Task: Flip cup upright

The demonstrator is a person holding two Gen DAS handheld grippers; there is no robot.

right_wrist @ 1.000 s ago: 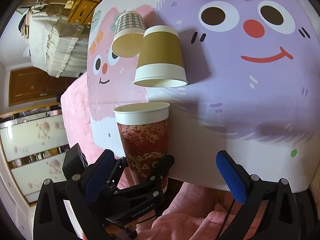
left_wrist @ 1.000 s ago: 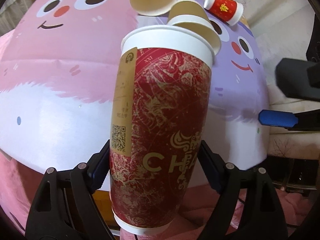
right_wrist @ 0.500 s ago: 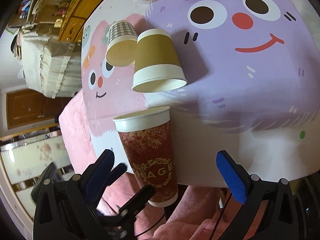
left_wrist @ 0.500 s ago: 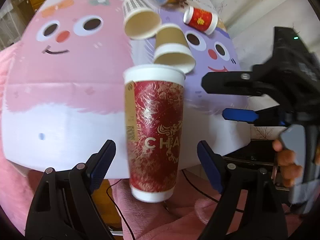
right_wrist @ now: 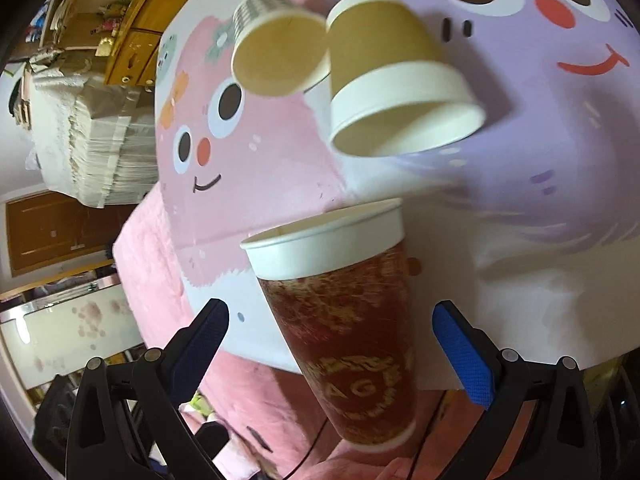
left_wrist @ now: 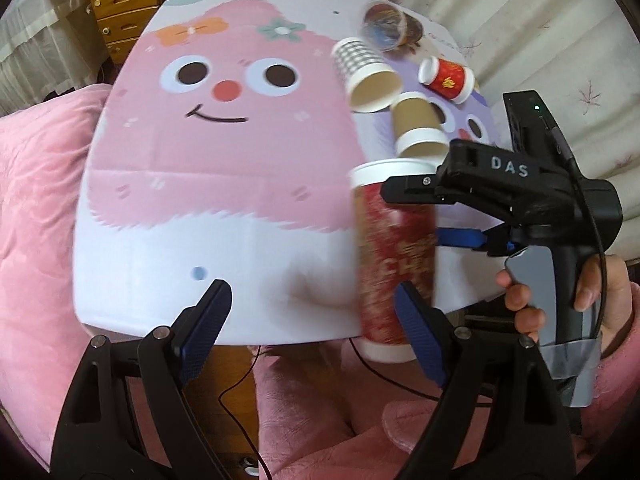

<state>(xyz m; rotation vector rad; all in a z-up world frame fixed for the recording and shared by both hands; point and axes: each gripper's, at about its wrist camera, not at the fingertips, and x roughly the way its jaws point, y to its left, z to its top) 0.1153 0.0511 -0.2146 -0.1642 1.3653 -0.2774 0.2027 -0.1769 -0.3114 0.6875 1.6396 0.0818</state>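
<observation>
A tall red paper cup (left_wrist: 394,256) with gold print and a white rim stands upright, rim up, at the near edge of the table; it is blurred. It also shows in the right wrist view (right_wrist: 344,320). My left gripper (left_wrist: 312,332) is open and empty, to the left of the cup. My right gripper (right_wrist: 332,344) is open with the cup between its blue pads (right_wrist: 460,352), not touching them. The right gripper's body (left_wrist: 520,208) shows beside the cup in the left wrist view.
A brown cup (right_wrist: 396,80) and a checked cup (right_wrist: 276,52) lie on their sides on the cartoon-face table cover (left_wrist: 208,208). A small red cup (left_wrist: 446,80) and a clear cup (left_wrist: 384,28) lie farther back. Pink fabric (left_wrist: 36,200) is at left.
My left gripper has pulled back and shifted left, away from the tall red cup it let go. My right gripper has moved in, so the cup now stands between its open fingers.
</observation>
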